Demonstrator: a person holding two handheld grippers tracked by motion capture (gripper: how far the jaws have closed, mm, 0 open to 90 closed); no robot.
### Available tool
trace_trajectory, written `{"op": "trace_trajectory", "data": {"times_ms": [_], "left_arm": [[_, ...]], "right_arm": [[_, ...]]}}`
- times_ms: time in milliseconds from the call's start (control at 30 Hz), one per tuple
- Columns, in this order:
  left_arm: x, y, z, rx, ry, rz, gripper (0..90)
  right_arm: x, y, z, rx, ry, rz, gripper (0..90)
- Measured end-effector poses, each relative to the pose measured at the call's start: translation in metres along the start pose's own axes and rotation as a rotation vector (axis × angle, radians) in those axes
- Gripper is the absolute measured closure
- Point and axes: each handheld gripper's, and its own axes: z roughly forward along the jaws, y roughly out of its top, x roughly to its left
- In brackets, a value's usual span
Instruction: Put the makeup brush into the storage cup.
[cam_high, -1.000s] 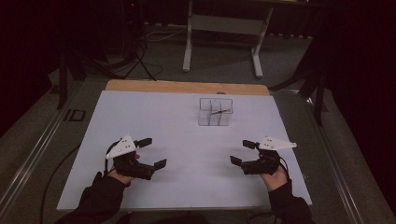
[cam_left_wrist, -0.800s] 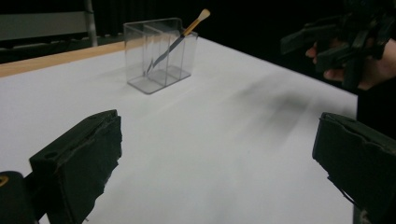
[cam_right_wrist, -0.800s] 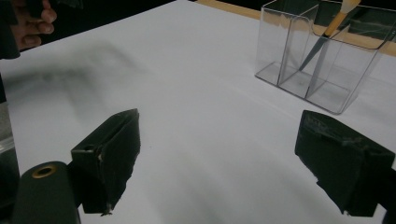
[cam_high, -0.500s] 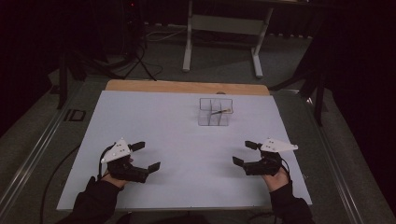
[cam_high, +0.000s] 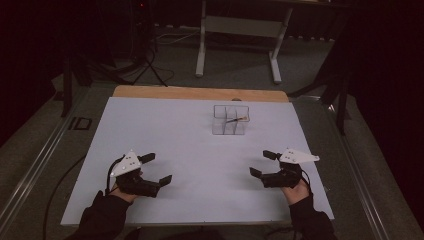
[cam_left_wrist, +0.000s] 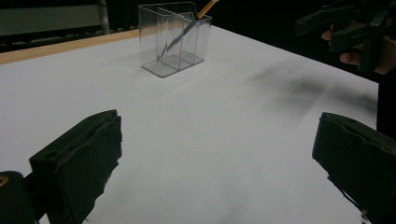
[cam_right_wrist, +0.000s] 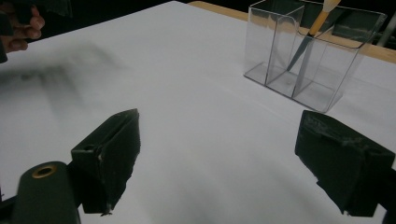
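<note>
Jaws of our left gripper and right gripper gape empty; gripper views reveal the brush slanting inside the clear organizer.

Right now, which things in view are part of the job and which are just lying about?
Part of the job:
- clear divided holder
- brush leaning in the holder
- left tool, open, empty
- right tool, open, empty

Just lying about:
- white table cover
- table frame on the floor behind
- cables on the floor
</note>
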Motion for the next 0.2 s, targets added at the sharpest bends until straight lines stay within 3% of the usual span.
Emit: {"op": "trace_trajectory", "data": {"times_ms": [200], "left_arm": [[0.0010,0.0003,-0.0001,-0.008,0.001,-0.009,1.6]], "right_arm": [[-0.0002,-0.0010,0.0015,0.010,0.007,0.006,14.0]]}}
